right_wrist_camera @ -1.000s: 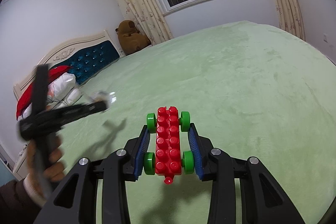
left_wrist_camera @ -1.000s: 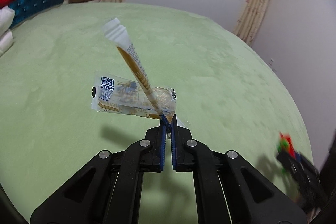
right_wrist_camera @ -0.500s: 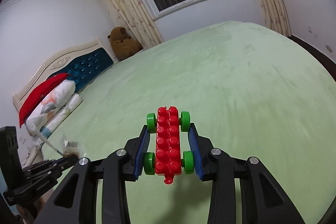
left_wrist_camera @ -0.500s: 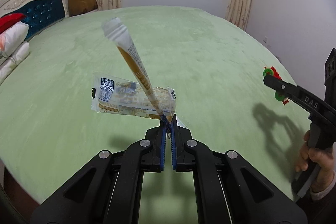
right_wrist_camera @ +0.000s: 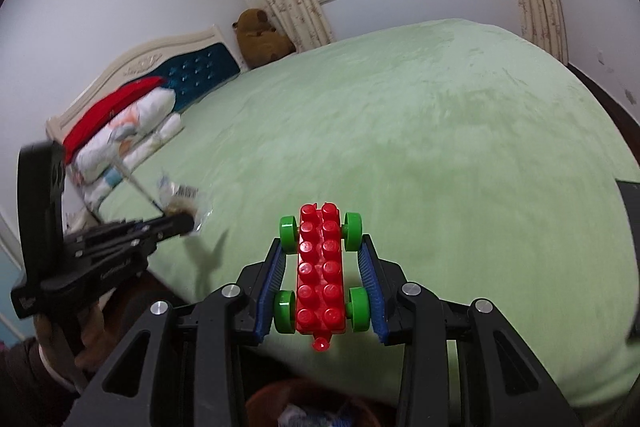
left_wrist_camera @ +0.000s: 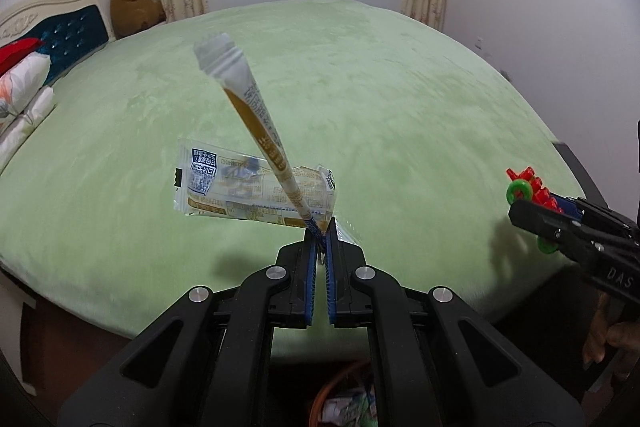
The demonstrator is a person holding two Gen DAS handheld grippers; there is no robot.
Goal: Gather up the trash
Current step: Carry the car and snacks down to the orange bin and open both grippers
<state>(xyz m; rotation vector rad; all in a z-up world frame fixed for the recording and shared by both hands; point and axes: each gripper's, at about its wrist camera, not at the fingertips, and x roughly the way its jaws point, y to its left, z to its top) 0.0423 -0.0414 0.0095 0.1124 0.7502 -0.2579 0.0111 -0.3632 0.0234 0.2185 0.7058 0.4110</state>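
Note:
My left gripper (left_wrist_camera: 321,227) is shut on two wrappers: a long thin stick sachet (left_wrist_camera: 256,119) that points up and away, and a flat clear snack wrapper (left_wrist_camera: 248,191) that hangs to its left, both above the green bed. My right gripper (right_wrist_camera: 322,251) is shut on a red toy brick car with green wheels (right_wrist_camera: 320,267). In the left wrist view the right gripper (left_wrist_camera: 532,205) with the toy car (left_wrist_camera: 528,187) is at the right edge. In the right wrist view the left gripper (right_wrist_camera: 180,221) with the wrappers (right_wrist_camera: 176,195) is at the left.
An orange-rimmed bin (left_wrist_camera: 348,399) with crumpled trash inside sits on the floor below my left gripper; it also shows in the right wrist view (right_wrist_camera: 304,407). A green bed (left_wrist_camera: 360,87) fills the view, with pillows (left_wrist_camera: 20,99), a blue headboard (right_wrist_camera: 200,71) and a teddy bear (left_wrist_camera: 134,3) at its far side.
Both grippers have pulled back off the bed toward its near edge, still holding their loads. The bin has come into view below them. The right gripper has moved closer to the left.

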